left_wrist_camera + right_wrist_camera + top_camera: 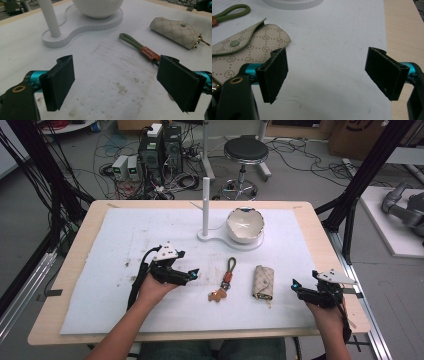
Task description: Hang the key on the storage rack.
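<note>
Two tools, both with jaws spread wide and nothing between them. The left tool sits low over the white mat, aimed at the keychain — a green loop with an orange tab and a small charm at the near end. It lies flat in the middle of the mat, just beside the beige key pouch, the two apart and not touching. The right tool hovers near the pouch's right side, close to the table edge.

Looks to me like the left one is lining up a pickup. In the left gripper view the green loop runs diagonally away from the right jaw, so I'd say shift a bit toward it and come down straddling the orange tab — it's the stiffest bit, the cord will likely just squirm. Keep the pads low, since it's thin and flat on the mat.

Behind sits a white stand with an upright post and a bowl on its base.

Pose-wise: left forearm comes in at an angle, hand palm-down, wrist roughly level. Right hand rests lower and further out, tool pointing left at the pouch.
</note>
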### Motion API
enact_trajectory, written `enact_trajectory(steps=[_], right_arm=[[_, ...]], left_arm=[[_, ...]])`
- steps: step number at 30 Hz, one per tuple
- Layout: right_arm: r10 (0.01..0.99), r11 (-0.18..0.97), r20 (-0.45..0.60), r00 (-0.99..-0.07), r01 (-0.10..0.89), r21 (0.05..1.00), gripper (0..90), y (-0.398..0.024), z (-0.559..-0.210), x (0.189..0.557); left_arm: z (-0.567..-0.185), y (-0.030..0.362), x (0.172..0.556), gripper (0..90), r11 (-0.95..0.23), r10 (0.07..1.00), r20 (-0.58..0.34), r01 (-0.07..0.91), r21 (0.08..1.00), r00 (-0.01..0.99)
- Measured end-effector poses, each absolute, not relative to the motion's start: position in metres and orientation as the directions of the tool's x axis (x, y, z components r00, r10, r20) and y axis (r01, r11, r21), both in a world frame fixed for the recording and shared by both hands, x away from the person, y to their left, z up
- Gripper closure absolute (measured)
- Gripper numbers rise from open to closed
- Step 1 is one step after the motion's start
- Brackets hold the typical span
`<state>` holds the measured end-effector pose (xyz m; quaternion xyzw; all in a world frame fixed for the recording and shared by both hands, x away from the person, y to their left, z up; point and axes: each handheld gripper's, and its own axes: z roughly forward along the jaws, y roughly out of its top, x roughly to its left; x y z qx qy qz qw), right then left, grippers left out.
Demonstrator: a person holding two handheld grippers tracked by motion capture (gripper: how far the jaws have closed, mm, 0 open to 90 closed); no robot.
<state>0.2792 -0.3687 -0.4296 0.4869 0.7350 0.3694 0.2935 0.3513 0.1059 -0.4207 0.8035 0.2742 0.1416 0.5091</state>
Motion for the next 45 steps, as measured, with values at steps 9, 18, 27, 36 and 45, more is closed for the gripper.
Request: enact_trajectory(steps=[9,18,27,36,45], right_arm=[[0.93,0.258,-0.074,-0.361,0.494,0.83,18.9,-0.369,-0.43,0.279],[0.928,0.274,-0.092,-0.361,0.494,0.825,18.9,-0.37,-0.431,0.276],[0.931,0.266,-0.087,-0.354,0.498,0.826,18.9,-0.372,-0.431,0.273],[0.931,0.262,-0.079,-0.357,0.5,0.826,18.9,-0.372,-0.432,0.276],[0.929,0.265,-0.081,-0.36,0.499,0.825,18.9,-0.372,-0.432,0.276]], left_arm=[[-0.429,0.061,0.356,14.8,-0.388,0.558,-0.052,0.316,0.866,0.828],[-0.435,0.029,0.361,14.8,-0.433,0.531,-0.055,0.327,0.84,0.846],[-0.438,0.005,0.365,16.2,-0.447,0.56,-0.061,0.363,0.818,0.826],[-0.453,-0.021,0.366,26.4,-0.529,0.581,-0.013,0.39,0.753,0.814],[-0.453,-0.022,0.355,47.4,-0.541,0.557,0.023,0.342,0.768,0.83]])
